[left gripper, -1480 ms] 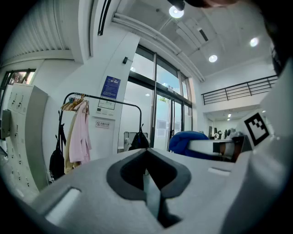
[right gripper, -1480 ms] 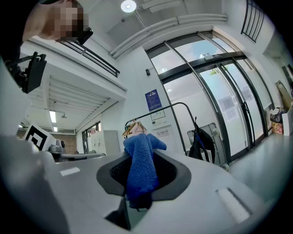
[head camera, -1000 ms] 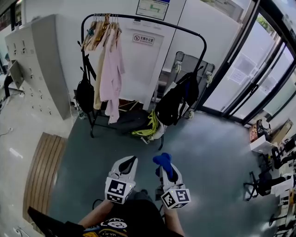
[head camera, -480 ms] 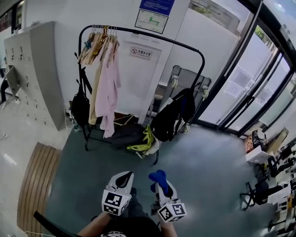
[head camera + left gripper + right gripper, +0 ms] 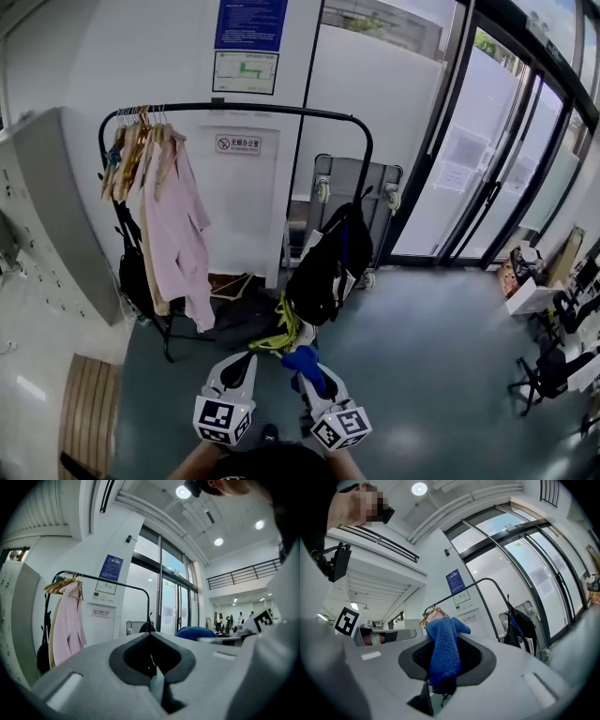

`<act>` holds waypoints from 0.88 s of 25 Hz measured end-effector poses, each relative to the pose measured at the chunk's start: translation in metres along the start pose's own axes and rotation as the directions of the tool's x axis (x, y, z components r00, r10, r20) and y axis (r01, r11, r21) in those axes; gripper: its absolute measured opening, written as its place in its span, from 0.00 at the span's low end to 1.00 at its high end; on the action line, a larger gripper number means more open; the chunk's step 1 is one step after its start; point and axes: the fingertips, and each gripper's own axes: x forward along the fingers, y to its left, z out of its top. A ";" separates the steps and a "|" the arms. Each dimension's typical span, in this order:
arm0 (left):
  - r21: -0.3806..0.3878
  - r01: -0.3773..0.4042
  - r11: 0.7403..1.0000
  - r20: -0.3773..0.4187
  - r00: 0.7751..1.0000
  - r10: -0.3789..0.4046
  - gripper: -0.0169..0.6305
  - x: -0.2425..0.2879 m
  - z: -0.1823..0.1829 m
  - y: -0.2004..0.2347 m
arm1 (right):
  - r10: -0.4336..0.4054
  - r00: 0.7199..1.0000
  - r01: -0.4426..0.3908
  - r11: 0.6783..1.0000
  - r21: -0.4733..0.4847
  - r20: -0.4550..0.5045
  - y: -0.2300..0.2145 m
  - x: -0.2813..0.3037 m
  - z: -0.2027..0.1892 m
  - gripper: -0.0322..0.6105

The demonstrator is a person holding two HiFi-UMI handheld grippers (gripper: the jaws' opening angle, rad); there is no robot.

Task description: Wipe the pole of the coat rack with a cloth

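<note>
A black coat rack stands against the white wall, its top pole (image 5: 244, 109) curving down into a right upright (image 5: 367, 159). Pink and beige clothes (image 5: 173, 225) hang on hangers at its left end, and a dark bag (image 5: 328, 262) hangs at its right. My right gripper (image 5: 312, 367) is shut on a blue cloth (image 5: 305, 364) that sticks out past the jaws, also seen as the blue cloth (image 5: 443, 653) in the right gripper view. My left gripper (image 5: 239, 366) is shut and holds nothing. Both are held low, well short of the rack (image 5: 117, 584).
A yellow-green item (image 5: 281, 333) and dark bags lie on the floor under the rack. A grey folded cart (image 5: 352, 187) leans behind it. Grey lockers (image 5: 42, 216) stand at the left, glass doors (image 5: 497, 178) at the right, office chairs (image 5: 553, 370) far right.
The view has tilted up and shifted right, so the rack now sits further left and lower in frame and looks nearer. Both grippers keep their pose, the cloth still held.
</note>
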 end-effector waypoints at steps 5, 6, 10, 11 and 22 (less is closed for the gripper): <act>-0.009 -0.020 1.000 -0.007 1.000 0.020 0.03 0.053 0.009 0.015 | 0.034 0.997 -0.034 0.999 0.007 -0.065 -0.033 0.048 0.005 0.18; -0.012 -0.020 1.000 -0.013 1.000 0.020 0.03 0.062 0.008 0.016 | 0.035 0.997 -0.035 0.999 -0.002 -0.066 -0.037 0.053 0.009 0.18; -0.009 -0.001 1.000 -0.037 0.999 0.001 0.03 0.095 0.003 0.019 | 0.008 0.998 -0.008 1.000 -0.001 -0.056 -0.060 0.065 0.017 0.18; -0.011 0.007 1.000 -0.042 0.999 -0.007 0.03 0.103 0.002 0.021 | -0.003 0.998 0.003 1.000 0.005 -0.059 -0.067 0.069 0.016 0.18; -0.027 -0.013 1.000 -0.060 0.998 0.011 0.03 0.171 0.005 0.117 | -0.035 0.995 0.036 0.999 0.012 -0.089 -0.104 0.176 0.009 0.18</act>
